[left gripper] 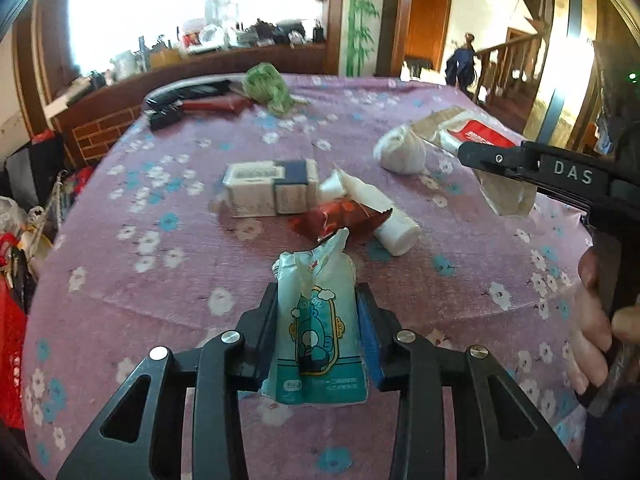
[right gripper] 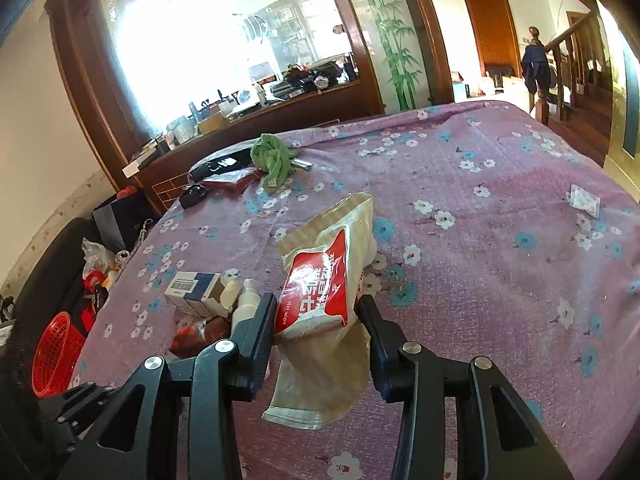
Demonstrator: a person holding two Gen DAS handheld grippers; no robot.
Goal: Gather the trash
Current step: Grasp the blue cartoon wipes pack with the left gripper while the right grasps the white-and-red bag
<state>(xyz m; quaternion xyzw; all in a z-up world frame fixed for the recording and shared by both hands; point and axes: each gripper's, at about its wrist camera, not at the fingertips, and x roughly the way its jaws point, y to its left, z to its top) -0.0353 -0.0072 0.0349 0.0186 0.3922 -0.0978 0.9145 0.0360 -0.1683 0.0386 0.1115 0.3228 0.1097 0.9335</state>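
Note:
A crumpled teal and white wrapper (left gripper: pixel 316 320) with a cartoon print stands upright between the fingers of my left gripper (left gripper: pixel 318 316), and both pads press on it just above the purple flowered tablecloth (left gripper: pixel 160 280). My right gripper (right gripper: pixel 316 308) is shut on a red and white wet-wipe pack (right gripper: pixel 320 292) together with a beige pouch (right gripper: pixel 324 376) that hangs below it, lifted off the cloth. In the left wrist view the right gripper (left gripper: pixel 480 158) comes in from the right with the pouch (left gripper: pixel 508 196) dangling under it.
Mid-table lie a white and dark blue box (left gripper: pixel 272 188), a red wrapper (left gripper: pixel 336 216), a white tube (left gripper: pixel 384 216) and a white wad (left gripper: pixel 400 150). A green cloth (left gripper: pixel 266 86) and black items (left gripper: pixel 188 96) sit far left. A small sachet (right gripper: pixel 585 200) lies right. A red basket (right gripper: pixel 54 356) stands on the floor.

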